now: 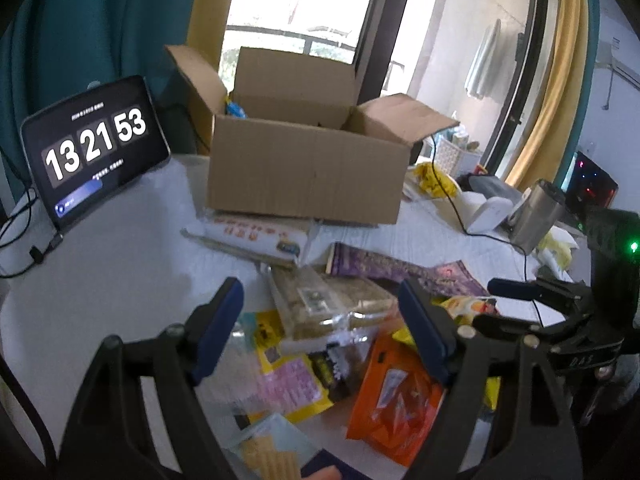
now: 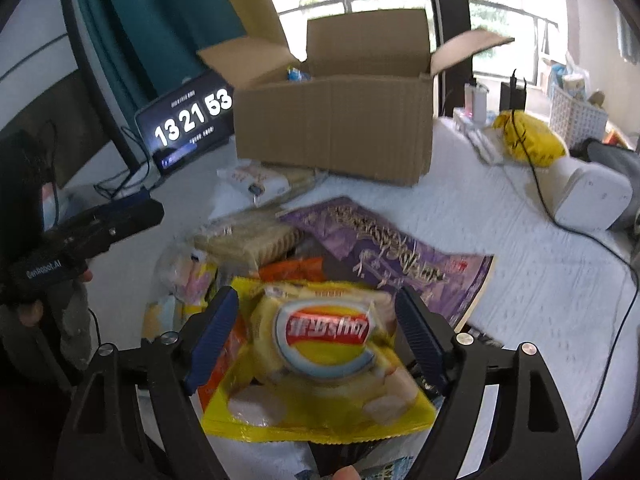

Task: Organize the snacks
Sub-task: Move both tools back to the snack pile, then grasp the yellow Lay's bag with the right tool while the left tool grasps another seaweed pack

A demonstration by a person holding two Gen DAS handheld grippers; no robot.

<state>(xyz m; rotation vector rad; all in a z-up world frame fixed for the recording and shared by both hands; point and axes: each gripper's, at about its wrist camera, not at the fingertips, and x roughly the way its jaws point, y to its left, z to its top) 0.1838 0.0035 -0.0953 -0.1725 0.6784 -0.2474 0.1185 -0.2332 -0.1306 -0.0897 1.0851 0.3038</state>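
Note:
A heap of snack packets lies on the white table in front of an open cardboard box (image 1: 308, 172) (image 2: 332, 132). My left gripper (image 1: 320, 320) hangs open over the heap, with a clear pack of crackers (image 1: 332, 304) between and below its fingers, untouched. Beside it lie an orange packet (image 1: 396, 412), a purple packet (image 1: 392, 270) and a white packet (image 1: 256, 232). My right gripper (image 2: 320, 332) is open and points steeply down at a yellow chips bag (image 2: 328, 340). The bag lies on the heap between the pads, which do not press on it. Something blue shows inside the box.
A tablet showing a clock (image 1: 96, 144) stands at the back left with its cables. To the right are a white device (image 2: 588, 196), a black cable (image 2: 580, 232), a metal cup (image 1: 536, 216), a yellow bag (image 2: 528, 140) and a white basket (image 2: 576, 116).

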